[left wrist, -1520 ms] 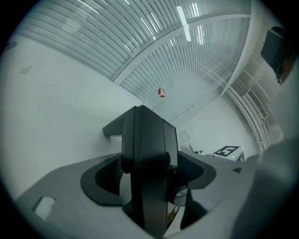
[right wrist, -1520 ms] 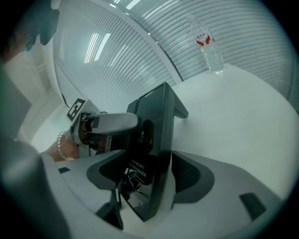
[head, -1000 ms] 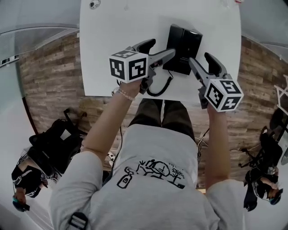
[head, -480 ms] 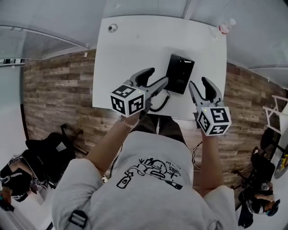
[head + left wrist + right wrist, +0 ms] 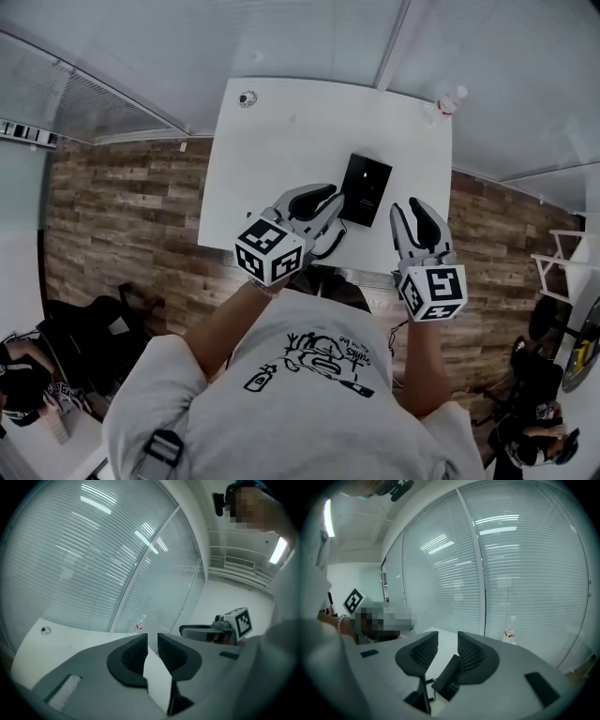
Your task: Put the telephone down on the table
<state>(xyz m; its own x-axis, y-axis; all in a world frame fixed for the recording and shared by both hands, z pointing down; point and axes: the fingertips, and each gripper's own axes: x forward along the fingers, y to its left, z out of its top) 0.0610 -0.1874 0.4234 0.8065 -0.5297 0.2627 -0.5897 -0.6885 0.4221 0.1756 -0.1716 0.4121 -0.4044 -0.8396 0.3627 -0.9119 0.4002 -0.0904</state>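
Observation:
The black telephone [image 5: 364,189] lies flat on the white table [image 5: 281,141], its coiled cord trailing off the near edge. Both grippers hang in the air above the near edge, clear of the phone. My left gripper [image 5: 323,204] is closing with nothing between its jaws. In the left gripper view, the left gripper [image 5: 152,641] shows only a narrow slit. My right gripper [image 5: 418,217] is also closing and empty. In the right gripper view, the right gripper [image 5: 448,645] keeps a wider gap, and the telephone [image 5: 449,679] shows far below through it.
A plastic bottle [image 5: 447,101] stands at the table's far right corner and a small round object [image 5: 247,97] lies at its far left corner. Glass walls with blinds rise behind the table. Wooden floor surrounds it, with black chairs [image 5: 94,333] at the left.
Both grippers have risen well above the table and drawn back from the telephone. Their jaws have gone from wide apart to nearly together. The telephone has stayed on the table.

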